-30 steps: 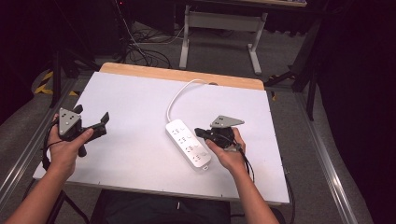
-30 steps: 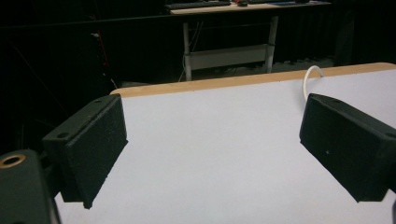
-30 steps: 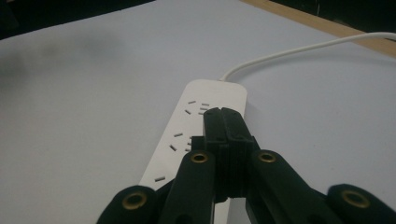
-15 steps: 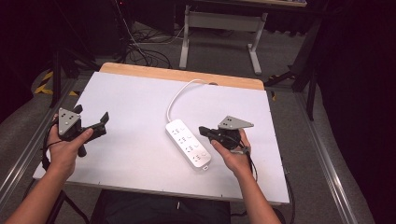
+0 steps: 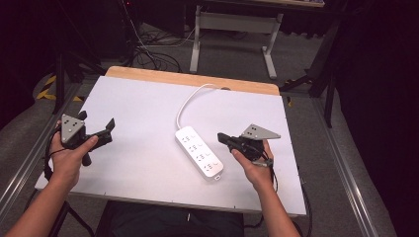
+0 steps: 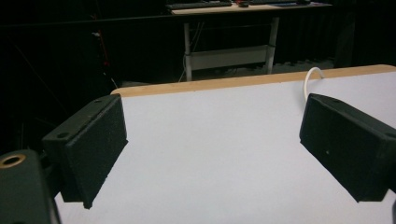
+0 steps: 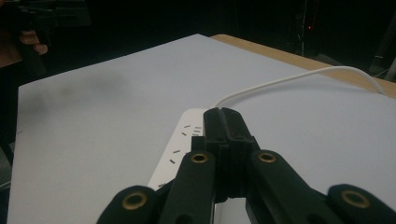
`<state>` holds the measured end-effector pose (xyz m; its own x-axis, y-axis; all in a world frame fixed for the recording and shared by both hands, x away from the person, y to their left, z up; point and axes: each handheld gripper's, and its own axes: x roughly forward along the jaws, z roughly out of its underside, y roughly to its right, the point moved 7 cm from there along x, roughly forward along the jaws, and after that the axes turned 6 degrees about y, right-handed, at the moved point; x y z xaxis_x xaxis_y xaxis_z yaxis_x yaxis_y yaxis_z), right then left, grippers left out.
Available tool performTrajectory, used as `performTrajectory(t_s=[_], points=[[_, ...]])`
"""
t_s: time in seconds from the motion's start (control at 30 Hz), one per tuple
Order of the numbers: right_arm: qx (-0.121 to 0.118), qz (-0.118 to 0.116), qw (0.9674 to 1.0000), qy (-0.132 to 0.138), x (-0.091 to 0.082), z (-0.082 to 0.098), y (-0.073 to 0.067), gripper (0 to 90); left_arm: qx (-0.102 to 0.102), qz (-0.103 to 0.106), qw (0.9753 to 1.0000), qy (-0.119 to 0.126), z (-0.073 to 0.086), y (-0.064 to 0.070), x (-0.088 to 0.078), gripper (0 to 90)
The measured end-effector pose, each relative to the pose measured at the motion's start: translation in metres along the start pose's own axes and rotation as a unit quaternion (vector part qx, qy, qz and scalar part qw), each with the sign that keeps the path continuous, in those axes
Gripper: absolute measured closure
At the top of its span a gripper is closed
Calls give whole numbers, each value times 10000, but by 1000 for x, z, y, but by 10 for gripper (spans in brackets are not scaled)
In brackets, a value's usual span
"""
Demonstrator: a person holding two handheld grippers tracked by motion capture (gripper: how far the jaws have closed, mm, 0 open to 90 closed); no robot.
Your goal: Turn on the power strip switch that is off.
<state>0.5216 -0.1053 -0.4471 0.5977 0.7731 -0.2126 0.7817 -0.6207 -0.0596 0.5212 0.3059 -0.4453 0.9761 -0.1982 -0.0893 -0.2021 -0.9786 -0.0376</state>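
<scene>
A white power strip (image 5: 198, 151) lies flat on the white table top (image 5: 143, 118), its white cable (image 5: 190, 98) curving toward the far edge. My right gripper (image 5: 222, 138) hovers just right of the strip, jaws pressed together with nothing between them. In the right gripper view the closed jaws (image 7: 223, 122) point over the strip (image 7: 182, 140) and its cable (image 7: 299, 78). My left gripper (image 5: 96, 126) is held at the table's left edge, jaws wide apart and empty. In the left gripper view its pads (image 6: 95, 144) frame bare table (image 6: 210, 140), with a bit of cable (image 6: 309, 79) at right.
The table has a wooden strip (image 5: 192, 79) along its far edge. Beyond it stand a metal desk frame (image 5: 232, 29) and floor cables (image 5: 153, 49). A metal rail (image 5: 346, 163) runs along the floor to the right of the table.
My right gripper has drawn away to the right from the power strip, which it had been almost touching. The left hand has stayed where it was.
</scene>
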Motion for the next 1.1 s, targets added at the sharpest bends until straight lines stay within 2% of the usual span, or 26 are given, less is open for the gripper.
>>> performTrajectory(t_s=[0.5,0.57,0.6,0.63,0.73,0.8,1.0,1.03,1.07,1.1], points=[[-84,67,9994,318,-10,-5,2,897,6,15,10000,6,0,1,0,81],[-78,115,9990,420,-11,-7,2,771,4,14,10000,2,0,1,0,81],[-78,115,9990,420,-11,-7,2,771,5,15,10000,2,0,1,0,81],[-44,153,9989,448,-11,-8,2,731,6,14,10000,3,0,1,0,81],[-38,157,9988,457,-12,-8,3,722,6,14,10000,1,0,1,0,81],[-21,196,9986,488,-13,-8,4,645,6,14,10000,1,0,1,0,81],[54,336,9980,541,-15,-9,8,600,8,10,10000,7,0,1,0,81],[76,359,9979,537,-15,-9,9,574,8,11,10000,5,0,1,0,81],[85,401,9975,575,-17,-10,10,500,9,12,10000,5,0,1,0,81],[85,401,9975,575,-17,-10,10,500,2,10,10000,7,0,1,0,81]])
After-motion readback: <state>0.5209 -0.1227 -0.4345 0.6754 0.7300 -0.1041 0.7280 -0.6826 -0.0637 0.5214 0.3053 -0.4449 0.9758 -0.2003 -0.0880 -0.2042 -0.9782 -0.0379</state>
